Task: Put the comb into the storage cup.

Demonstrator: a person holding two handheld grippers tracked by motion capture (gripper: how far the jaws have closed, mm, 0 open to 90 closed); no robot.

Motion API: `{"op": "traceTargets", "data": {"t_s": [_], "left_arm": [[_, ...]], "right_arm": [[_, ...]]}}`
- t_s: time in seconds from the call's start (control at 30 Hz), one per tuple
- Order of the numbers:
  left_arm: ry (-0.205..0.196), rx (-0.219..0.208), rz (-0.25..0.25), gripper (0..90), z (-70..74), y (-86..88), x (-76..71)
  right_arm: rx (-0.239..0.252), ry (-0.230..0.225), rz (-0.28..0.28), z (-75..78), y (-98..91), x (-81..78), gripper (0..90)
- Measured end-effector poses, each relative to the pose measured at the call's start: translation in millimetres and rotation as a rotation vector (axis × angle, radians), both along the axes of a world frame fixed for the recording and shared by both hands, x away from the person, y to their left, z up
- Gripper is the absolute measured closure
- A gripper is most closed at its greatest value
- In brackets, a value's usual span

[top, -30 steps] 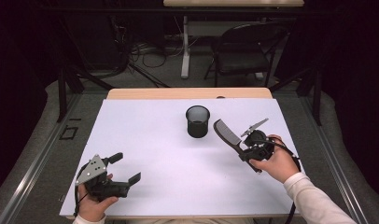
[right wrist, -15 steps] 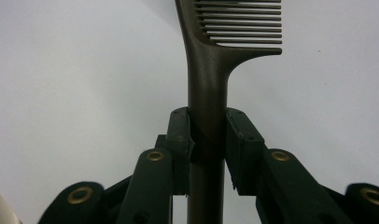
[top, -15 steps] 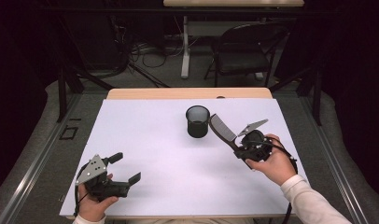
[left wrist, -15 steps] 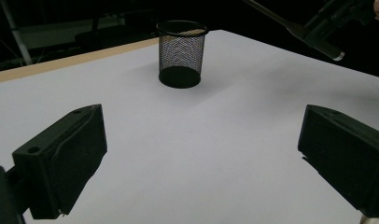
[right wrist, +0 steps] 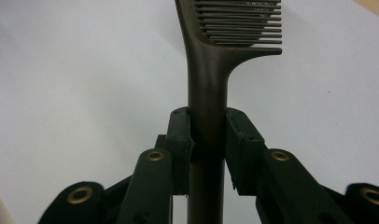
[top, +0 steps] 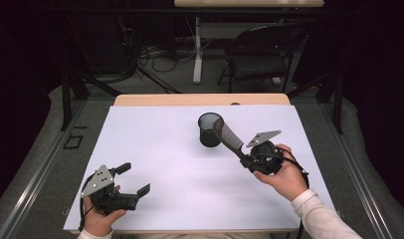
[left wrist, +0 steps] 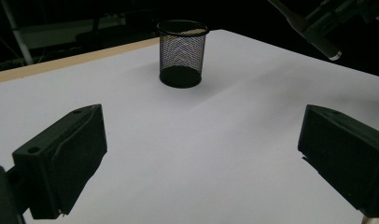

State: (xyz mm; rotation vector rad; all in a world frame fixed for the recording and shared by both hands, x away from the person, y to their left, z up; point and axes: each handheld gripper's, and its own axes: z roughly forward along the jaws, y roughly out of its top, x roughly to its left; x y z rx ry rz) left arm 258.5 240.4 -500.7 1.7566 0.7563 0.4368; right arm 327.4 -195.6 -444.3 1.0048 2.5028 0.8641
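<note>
**Right hand-held gripper carried a comb toward the cup**

Right hand-held gripper (top: 234, 144) was clamped on the comb (top: 229, 138) in the high view, and the comb's far end hung at the rim of the mesh cup (top: 210, 130) on the white table (top: 155, 149). I think the comb could bump the light cup and tip it. Left hand-held gripper (top: 135, 179) rested apart, holding nothing.

From the left gripper view, the cup (left wrist: 182, 53) was round, black wire net, see-through.

From the right gripper view, the comb (right wrist: 207, 93) was smooth, dark and hard, with thin teeth. It might slip or twist.
</note>
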Motion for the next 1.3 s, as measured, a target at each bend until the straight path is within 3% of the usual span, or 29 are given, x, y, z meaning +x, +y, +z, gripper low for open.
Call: {"op": "traceTargets", "data": {"t_s": [0.53, 1.17, 1.3], "left_arm": [[0.002, 0.0, 0.003, 1.2, -0.4, 0.2, 0.3], [0.01, -0.001, 0.006, 1.2, -0.9, 0.8, 0.8], [0.011, 0.002, 0.004, 1.2, -0.9, 0.6, 0.9]], "right_arm": [[0.036, -0.085, 0.036, -2.0, 19.5, -1.5, 73.1], [0.146, -0.148, 0.045, 2.8, 37.1, 2.5, 73.1], [0.15, -0.166, 0.045, 2.6, 39.6, 3.3, 73.1]]}}
